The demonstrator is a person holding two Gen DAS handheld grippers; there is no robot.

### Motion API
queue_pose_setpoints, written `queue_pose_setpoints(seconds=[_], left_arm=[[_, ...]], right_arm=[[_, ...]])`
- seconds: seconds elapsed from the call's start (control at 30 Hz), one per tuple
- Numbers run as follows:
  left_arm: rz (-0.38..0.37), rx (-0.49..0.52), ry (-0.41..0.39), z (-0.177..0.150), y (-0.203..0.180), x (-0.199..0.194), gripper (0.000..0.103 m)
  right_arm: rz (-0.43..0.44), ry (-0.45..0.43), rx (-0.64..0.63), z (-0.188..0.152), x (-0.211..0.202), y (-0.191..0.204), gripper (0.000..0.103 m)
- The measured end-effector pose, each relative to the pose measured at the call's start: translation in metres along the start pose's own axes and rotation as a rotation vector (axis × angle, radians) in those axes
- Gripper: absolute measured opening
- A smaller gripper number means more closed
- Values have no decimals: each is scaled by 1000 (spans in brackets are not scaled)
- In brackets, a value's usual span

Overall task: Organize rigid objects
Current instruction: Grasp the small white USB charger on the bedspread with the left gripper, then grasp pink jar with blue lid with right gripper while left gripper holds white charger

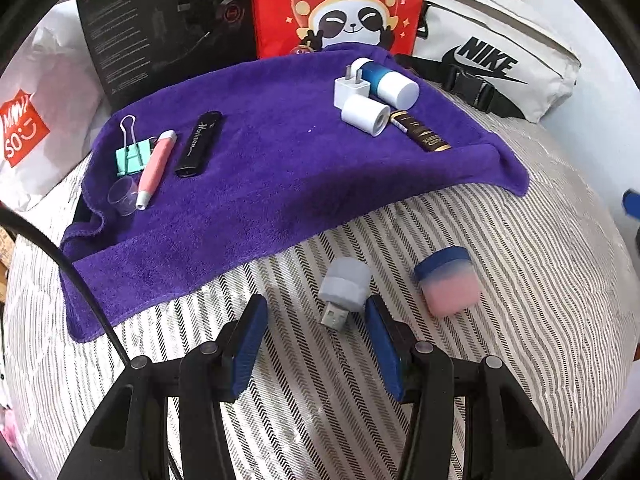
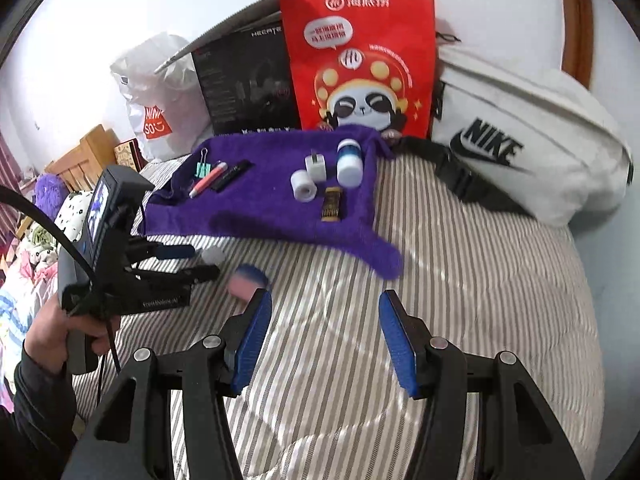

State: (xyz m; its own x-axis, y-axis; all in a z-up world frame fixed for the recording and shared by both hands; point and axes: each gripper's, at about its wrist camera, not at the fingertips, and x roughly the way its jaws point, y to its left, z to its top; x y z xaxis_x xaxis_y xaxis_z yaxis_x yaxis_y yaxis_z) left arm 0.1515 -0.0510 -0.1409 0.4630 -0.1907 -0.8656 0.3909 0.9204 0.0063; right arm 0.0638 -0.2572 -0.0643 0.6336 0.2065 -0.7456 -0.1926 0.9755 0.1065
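Observation:
A purple towel (image 1: pixel 260 200) lies on the striped bed. At its left are a mint binder clip (image 1: pixel 129 156), a pink pen (image 1: pixel 155 168), a black case (image 1: pixel 199 144) and a small clear cup (image 1: pixel 122 196). At its right are a white plug (image 1: pixel 350 89), a blue-and-white bottle (image 1: pixel 386 80), a white cylinder (image 1: pixel 366 114) and a dark tube (image 1: pixel 420 132). In front of the towel a grey USB adapter (image 1: pixel 343 286) sits just past my open left gripper (image 1: pixel 316 304), near its right finger, untouched. A pink jar with a blue lid (image 1: pixel 448 282) stands beside it. My right gripper (image 2: pixel 325 298) is open over bare bedding, holding nothing.
Behind the towel stand a black box (image 1: pixel 160 24), a red panda bag (image 1: pixel 340 4) and a white Nike bag (image 1: pixel 492 56). A white shopping bag (image 1: pixel 36 120) sits at the left. In the right wrist view a person's hand (image 2: pixel 60 328) holds the left gripper (image 2: pixel 188 262).

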Motion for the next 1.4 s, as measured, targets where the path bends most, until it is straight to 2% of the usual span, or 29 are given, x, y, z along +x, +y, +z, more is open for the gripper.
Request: queue_pose_setpoints(seconds=[0.17, 0.2, 0.23, 0.27, 0.43, 0.57, 0.9, 0.97, 1.07, 1.4], left_arm=[[-3, 39, -15, 8, -8, 8, 49], [-6, 47, -20, 9, -9, 8, 45], [-14, 50, -25, 9, -9, 7, 29], [-23, 54, -30, 9, -9, 7, 23], [13, 134, -34, 8, -20, 5, 23], [0, 96, -33, 1, -7, 0, 23], [125, -6, -28, -33, 54, -21, 23], [96, -38, -33, -39, 65, -22, 24], [65, -62, -47, -42, 71, -22, 24], [53, -56, -78, -46, 71, -24, 24]], right_arm=[[-5, 26, 4, -10, 7, -1, 56], [-3, 28, 6, -12, 7, -2, 55], [-1, 33, 13, -14, 8, -4, 56], [0, 37, 19, -16, 9, -6, 55], [5, 68, 39, -23, 21, -10, 56], [28, 82, 41, -23, 33, -5, 56], [65, 68, -28, -17, 64, 38, 55], [70, 55, -44, -16, 72, 51, 54], [38, 78, -64, -14, 87, 68, 46], [-74, 82, -79, -4, 125, 86, 43]])
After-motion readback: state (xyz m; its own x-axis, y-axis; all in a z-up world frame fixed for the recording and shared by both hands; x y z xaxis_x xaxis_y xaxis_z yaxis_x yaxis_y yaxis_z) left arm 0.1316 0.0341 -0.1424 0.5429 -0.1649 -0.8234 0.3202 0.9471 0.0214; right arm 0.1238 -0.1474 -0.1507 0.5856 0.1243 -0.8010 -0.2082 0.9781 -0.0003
